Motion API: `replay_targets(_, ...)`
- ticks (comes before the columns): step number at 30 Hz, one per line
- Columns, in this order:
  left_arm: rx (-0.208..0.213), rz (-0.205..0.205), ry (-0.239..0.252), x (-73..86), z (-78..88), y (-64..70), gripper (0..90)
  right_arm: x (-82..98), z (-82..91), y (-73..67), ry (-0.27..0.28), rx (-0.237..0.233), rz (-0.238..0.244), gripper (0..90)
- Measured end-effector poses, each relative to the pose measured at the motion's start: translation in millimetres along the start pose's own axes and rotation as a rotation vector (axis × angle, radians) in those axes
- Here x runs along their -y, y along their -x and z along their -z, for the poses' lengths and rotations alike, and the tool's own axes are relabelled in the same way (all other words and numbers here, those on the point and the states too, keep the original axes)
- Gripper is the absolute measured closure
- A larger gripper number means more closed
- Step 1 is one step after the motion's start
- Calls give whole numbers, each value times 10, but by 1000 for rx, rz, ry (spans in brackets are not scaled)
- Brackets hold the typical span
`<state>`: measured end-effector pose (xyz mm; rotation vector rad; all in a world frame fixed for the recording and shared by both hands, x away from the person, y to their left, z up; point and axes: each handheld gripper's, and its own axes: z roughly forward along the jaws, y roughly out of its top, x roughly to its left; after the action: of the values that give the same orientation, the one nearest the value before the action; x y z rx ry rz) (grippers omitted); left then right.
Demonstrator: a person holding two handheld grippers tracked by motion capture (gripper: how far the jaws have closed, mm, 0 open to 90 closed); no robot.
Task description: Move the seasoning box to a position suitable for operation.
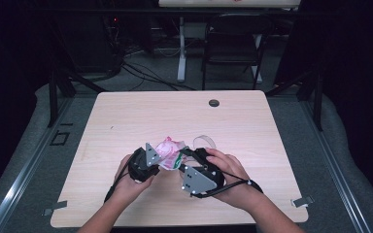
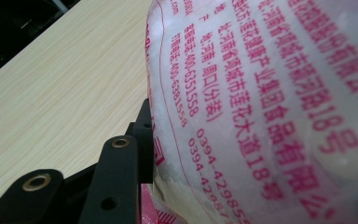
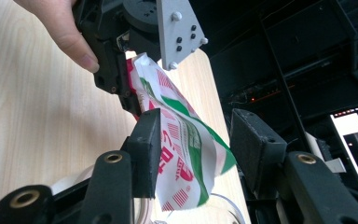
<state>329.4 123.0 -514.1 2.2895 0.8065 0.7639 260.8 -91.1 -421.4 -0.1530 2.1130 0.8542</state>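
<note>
Above the near middle of the counter [image 1: 126, 121], the left tool [image 1: 156, 156] is clenched on a printed plastic bag [image 1: 169, 150], whose other end hangs between the released jaws of the right tool [image 3: 193, 144].

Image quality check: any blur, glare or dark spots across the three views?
High view: table evenly lit, surroundings near black. Left gripper view: bag too close, its red print soft. Right gripper view: bright monitor glare at right edge, claw pads fairly sharp.
</note>
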Motion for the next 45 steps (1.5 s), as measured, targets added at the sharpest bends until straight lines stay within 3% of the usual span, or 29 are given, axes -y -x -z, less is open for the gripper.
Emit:
replay_targets(3, -2, 0, 4, -9, -1, 14, 611, 8, -36, -5, 18, -26, -29, 572)
replay_targets(5, -6, -4, 4, -15, 0, 19, 610, -1, -32, 10, -3, -33, -11, 578)
replay_targets(9, -6, -3, 8, -19, -3, 15, 611, -7, -54, 10, 15, -43, -33, 612)
replay_targets(11, -10, -3, 8, -18, -1, 13, 611, -18, -43, 33, -8, -60, -24, 650)
replay_targets(13, -7, -4, 1, -17, 5, 9, 612, -22, -43, 52, -25, -98, -48, 690)
replay_targets(14, -8, -6, -1, -16, 7, 6, 612, -8, -67, 33, 7, -102, -87, 712)
replay_targets(15, -9, -5, -1, -13, 7, 5, 612, -16, -53, 53, -20, -113, -74, 730)
replay_targets(18, -13, -9, 3, -7, 7, 0, 612, -13, -55, 66, -31, -137, -84, 769)
replay_targets(22, -17, -13, 4, -4, 13, -9, 613, 7, -86, 51, 6, -147, -131, 799)
replay_targets(23, -18, -13, 5, -3, 13, -11, 613, -2, -65, 73, -25, -148, -105, 805)
replay_targets(25, -18, -16, 5, -6, 16, -19, 613, -6, -60, 84, -37, -154, -101, 822)
replay_targets(30, -19, -13, 10, -7, 22, -28, 613, -6, -65, 83, -28, -177, -128, 875)
replay_targets(38, -20, -22, 10, -10, 34, -32, 614, -6, -56, 116, -35, -207, -158, 888)
replay_targets(45, -39, -38, 24, -20, 52, -28, 614, 22, -48, 139, -14, -223, -227, 900)
